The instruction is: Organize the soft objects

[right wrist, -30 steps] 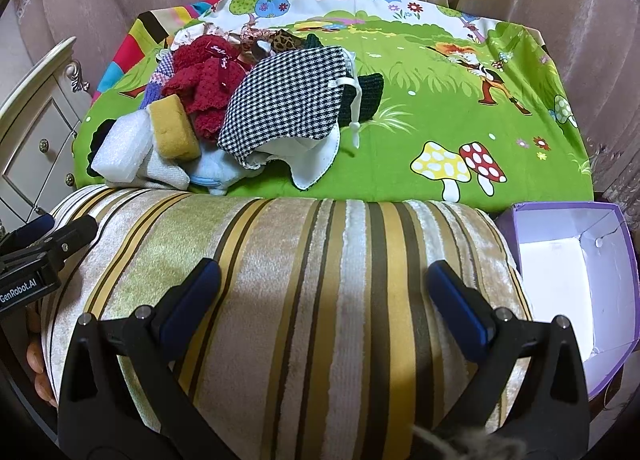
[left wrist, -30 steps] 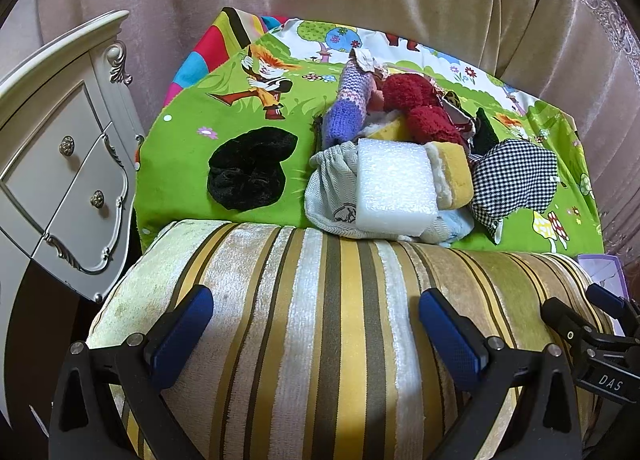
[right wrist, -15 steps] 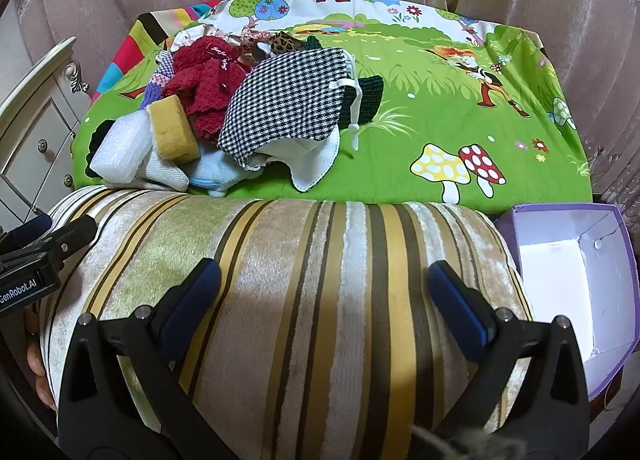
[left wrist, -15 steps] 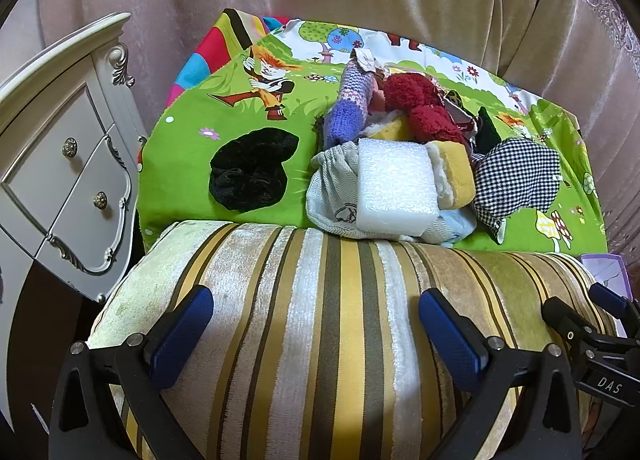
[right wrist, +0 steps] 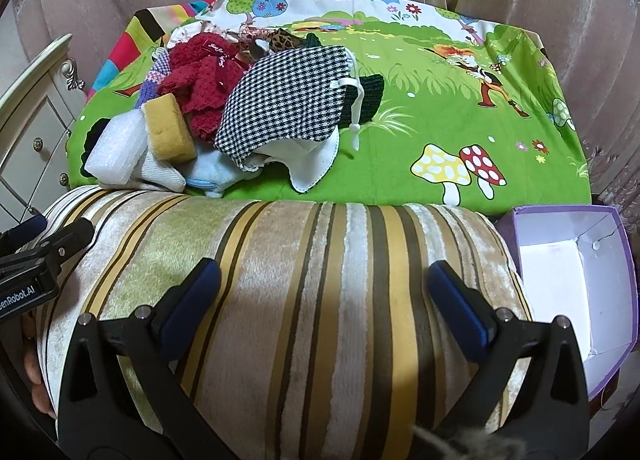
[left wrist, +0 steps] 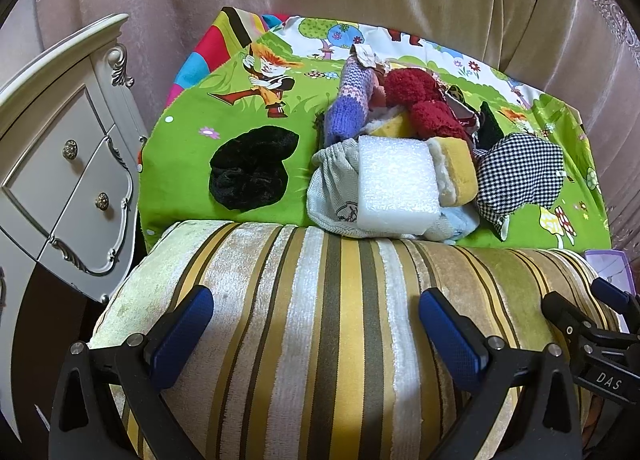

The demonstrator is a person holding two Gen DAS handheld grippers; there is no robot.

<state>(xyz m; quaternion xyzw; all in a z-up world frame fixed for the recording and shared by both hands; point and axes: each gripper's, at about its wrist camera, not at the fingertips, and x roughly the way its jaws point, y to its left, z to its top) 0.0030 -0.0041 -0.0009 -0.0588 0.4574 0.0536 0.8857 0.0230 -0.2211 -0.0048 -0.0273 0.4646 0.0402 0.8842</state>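
striped velvet cushion [left wrist: 340,324] sits under both wide-open, empty hand-held grippers, left [left wrist: 316,324] and right [right wrist: 324,292], near the soft pile [right wrist: 224,108].

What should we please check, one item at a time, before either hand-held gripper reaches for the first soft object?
1. Left hand-held gripper open and holding nothing: ok.
2. Right hand-held gripper open and holding nothing: ok.
3. Purple box open, nothing seen inside: ok.
4. White foam block on top of the pile, uncovered: ok.
5. Black velvet scrunchie lying apart from the pile: ok.
6. Striped cushion lies between both grippers and the pile: not ok.
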